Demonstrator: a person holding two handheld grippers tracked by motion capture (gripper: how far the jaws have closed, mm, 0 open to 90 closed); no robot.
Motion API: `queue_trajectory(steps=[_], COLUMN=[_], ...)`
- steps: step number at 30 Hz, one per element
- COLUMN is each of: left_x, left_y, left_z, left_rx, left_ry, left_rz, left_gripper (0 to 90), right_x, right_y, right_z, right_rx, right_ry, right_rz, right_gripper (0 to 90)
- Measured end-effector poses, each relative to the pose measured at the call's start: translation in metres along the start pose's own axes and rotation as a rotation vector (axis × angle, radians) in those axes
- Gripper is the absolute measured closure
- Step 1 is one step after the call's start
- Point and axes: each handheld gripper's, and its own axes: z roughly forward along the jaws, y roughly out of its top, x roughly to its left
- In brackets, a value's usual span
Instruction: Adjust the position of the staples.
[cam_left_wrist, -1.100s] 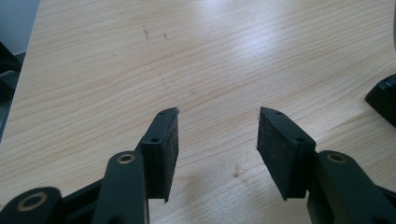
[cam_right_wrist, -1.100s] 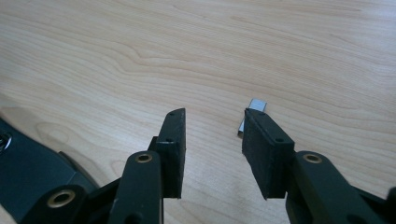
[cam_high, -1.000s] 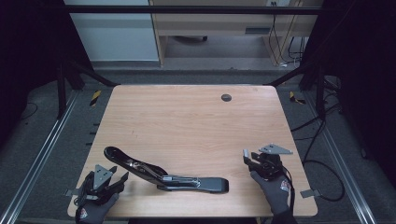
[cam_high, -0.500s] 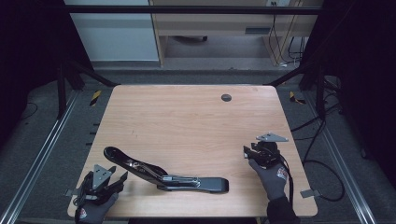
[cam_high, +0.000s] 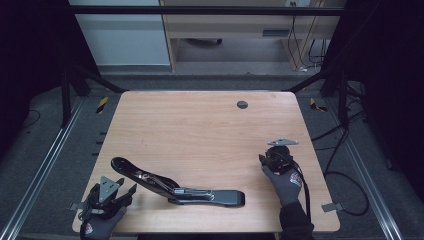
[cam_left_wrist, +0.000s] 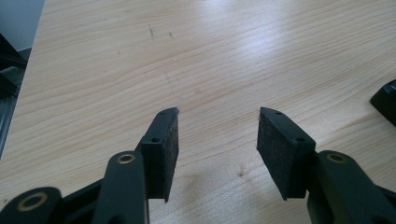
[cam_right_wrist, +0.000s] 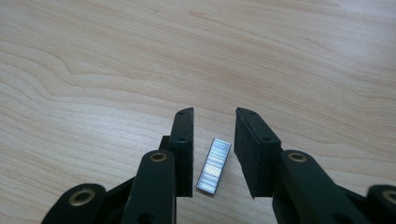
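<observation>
A black stapler (cam_high: 175, 186) lies opened out flat near the table's front edge, its metal channel facing up. My left gripper (cam_high: 121, 192) rests at the front left corner, open, with bare wood between its pads (cam_left_wrist: 163, 144); the stapler's tip (cam_left_wrist: 385, 100) shows at the right edge of the left gripper view. My right gripper (cam_high: 270, 159) sits at the front right, held by a gloved hand. A silver strip of staples (cam_right_wrist: 214, 165) lies on the wood between its open jaws, touching neither pad.
The wooden table (cam_high: 200, 130) has a dark round grommet (cam_high: 242, 104) near its far edge. Cables (cam_high: 345, 175) trail off the right side over the floor. Metal rails (cam_high: 45, 160) run along both sides.
The right gripper has moved forward, away from the person and slightly left. The left gripper and the stapler have stayed put.
</observation>
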Motion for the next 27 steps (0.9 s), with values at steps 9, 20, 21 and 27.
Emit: queue_trajectory(steps=[9,20,21,27], left_x=[-0.001,-0.001,-0.001,-0.001], left_y=[0.000,0.000,0.000,0.000], left_z=[0.000,0.000,0.000,0.000], left_rx=[0.001,0.003,0.003,0.006], left_ry=[-0.004,-0.008,-0.007,-0.010], left_rz=[0.001,0.003,0.003,0.006], left_gripper=[48.2,48.4,48.5,48.8], right_x=[0.000,0.000,0.000,0.000], right_y=[-0.003,-0.007,-0.007,-0.008], right_z=[0.011,0.020,0.021,0.021], right_rx=[0.053,0.101,0.106,0.113], right_ry=[-0.020,-0.022,-0.026,-0.030], right_rz=[0.022,0.019,0.014,0.011], right_gripper=[70.3,73.2,73.9,77.6])
